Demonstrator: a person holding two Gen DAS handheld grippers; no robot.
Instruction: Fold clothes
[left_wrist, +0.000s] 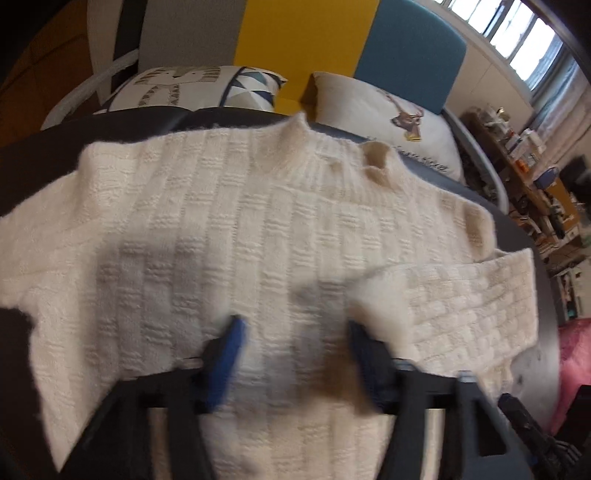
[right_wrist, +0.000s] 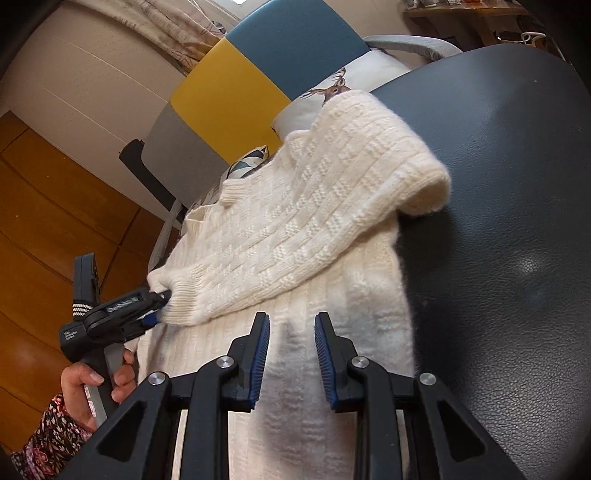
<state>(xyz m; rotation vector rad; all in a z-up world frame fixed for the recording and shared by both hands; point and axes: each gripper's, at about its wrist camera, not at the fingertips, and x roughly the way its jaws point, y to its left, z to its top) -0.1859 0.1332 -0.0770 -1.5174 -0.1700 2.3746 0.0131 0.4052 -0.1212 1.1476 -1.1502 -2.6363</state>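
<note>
A cream knit sweater (left_wrist: 229, 229) lies spread on a dark leather surface (right_wrist: 509, 221), collar toward the pillows. One sleeve (right_wrist: 303, 229) is folded across the body, its cuff near the left gripper (right_wrist: 162, 299). In the left wrist view the left gripper (left_wrist: 295, 328) is open, its blue-padded fingers (left_wrist: 231, 343) spread just over the sweater body, with the folded sleeve (left_wrist: 461, 306) to the right; the view is blurred. My right gripper (right_wrist: 291, 321) is open and empty, hovering over the sweater's lower body.
Two patterned pillows (left_wrist: 192, 88) (left_wrist: 388, 110) lean against a grey, yellow and teal backrest (left_wrist: 295, 40). Cluttered shelves (left_wrist: 528, 162) stand at the right. Wooden panels (right_wrist: 48, 206) lie to the left. A hand in a floral sleeve (right_wrist: 88, 384) holds the left gripper's handle.
</note>
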